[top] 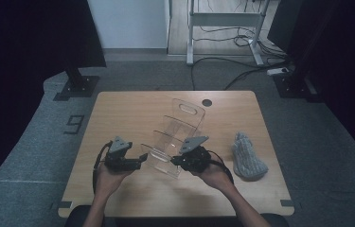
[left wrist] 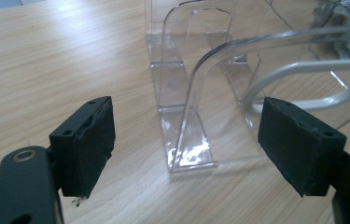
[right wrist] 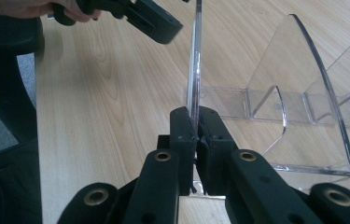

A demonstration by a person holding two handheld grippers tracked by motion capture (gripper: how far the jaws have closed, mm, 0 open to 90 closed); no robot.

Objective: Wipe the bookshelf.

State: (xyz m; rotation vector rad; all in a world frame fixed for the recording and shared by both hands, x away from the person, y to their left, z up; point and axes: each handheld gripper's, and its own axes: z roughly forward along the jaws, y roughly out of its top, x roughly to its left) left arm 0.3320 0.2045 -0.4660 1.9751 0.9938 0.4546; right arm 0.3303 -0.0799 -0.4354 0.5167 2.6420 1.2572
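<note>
Clear acrylic rack (top: 177,135): transparent tiered holder with a handle cut-out at its far end; it stands near the middle of the wooden table (top: 118,109), between the two grippers, its low front step nearest the person.
Rack, left gripper view: curved clear dividers (left wrist: 196,93) rise from a flat base resting on the wood grain, just ahead of the jaws.
Right gripper (right wrist: 195,140): jaws closed tight on the edge of one upright clear panel (right wrist: 194,60) of the rack; the panel runs straight up from between the pads.
Right gripper, high view (top: 177,162): held in the person's right hand at the rack's near right corner, touching it.
Left gripper (left wrist: 186,140): jaws spread wide, with nothing pressed between the pads; the rack's front divider lies ahead, in the gap's line, apart from both pads.
Left gripper, high view (top: 138,163): held in the left hand just beside the rack's near left corner.
Grey knitted item (top: 247,157): lies on the table to the right of the rack, well apart from it.
Round black grommet (top: 207,102): set in the tabletop near the far edge.
</note>
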